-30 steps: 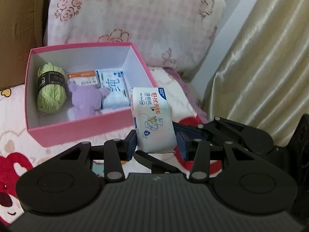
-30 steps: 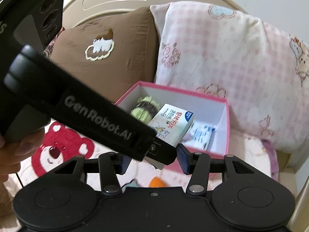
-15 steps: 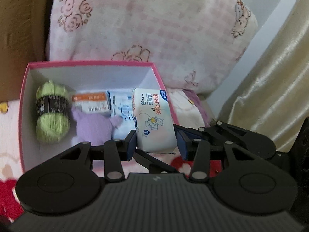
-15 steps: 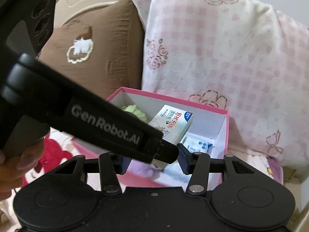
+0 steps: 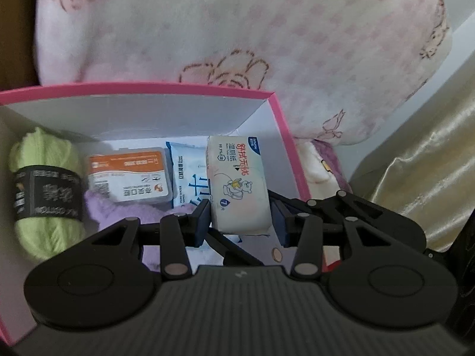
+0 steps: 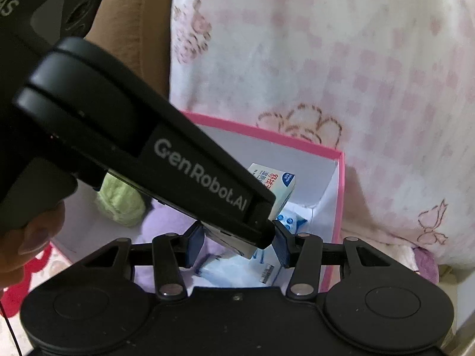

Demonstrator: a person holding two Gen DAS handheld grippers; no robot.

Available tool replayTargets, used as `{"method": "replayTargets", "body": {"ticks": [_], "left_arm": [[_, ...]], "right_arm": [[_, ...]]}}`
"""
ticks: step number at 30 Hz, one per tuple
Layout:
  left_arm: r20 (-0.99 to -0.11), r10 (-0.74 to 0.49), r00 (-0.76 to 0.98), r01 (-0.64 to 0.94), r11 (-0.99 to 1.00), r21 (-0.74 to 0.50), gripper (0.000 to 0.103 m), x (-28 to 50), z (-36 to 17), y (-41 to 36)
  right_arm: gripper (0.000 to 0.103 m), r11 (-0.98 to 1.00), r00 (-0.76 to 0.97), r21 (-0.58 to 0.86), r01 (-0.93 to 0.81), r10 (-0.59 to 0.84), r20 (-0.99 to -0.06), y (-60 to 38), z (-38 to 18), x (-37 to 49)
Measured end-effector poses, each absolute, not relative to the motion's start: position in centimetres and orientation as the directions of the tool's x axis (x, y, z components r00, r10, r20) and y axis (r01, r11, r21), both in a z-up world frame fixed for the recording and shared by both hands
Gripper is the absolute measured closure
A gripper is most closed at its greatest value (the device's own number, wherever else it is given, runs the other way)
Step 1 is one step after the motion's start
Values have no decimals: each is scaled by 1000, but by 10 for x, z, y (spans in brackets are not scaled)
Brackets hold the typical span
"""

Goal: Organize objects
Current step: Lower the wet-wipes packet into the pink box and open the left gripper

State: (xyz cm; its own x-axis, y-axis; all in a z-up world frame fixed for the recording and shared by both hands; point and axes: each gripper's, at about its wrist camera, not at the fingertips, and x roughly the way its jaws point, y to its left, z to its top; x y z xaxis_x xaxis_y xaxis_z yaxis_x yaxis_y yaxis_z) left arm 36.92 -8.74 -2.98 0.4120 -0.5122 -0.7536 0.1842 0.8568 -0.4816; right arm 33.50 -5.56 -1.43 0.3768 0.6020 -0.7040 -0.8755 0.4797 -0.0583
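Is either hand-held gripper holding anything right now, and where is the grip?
The left hand-held gripper holds the wet-wipes pack by its near end, fingers on its two long sides. The right hand-held gripper holds nothing.

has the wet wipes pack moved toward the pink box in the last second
Yes. The wet wipes pack, gripped by the left gripper, went from outside the pink box's front corner to inside, along its right wall.

2 wrist fisheyes, close above pink box [image 5: 285, 136], facing pillow [image 6: 326, 59], sharing both
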Motion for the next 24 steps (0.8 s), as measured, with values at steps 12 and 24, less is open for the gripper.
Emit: {"method": "replayTargets", "body": {"ticks": [12,24], "left_arm": [[-742,-543,393,97,827,-553,61,379,-60,-81],[-750,-537,387,40,822,-568,63,372,-73,-69]], "right_arm": [[49,469,394,-114,-876,557,-731,-46,-36,333],[51,425,371,-138,-894,532,-761,-44,-39,329]]}}
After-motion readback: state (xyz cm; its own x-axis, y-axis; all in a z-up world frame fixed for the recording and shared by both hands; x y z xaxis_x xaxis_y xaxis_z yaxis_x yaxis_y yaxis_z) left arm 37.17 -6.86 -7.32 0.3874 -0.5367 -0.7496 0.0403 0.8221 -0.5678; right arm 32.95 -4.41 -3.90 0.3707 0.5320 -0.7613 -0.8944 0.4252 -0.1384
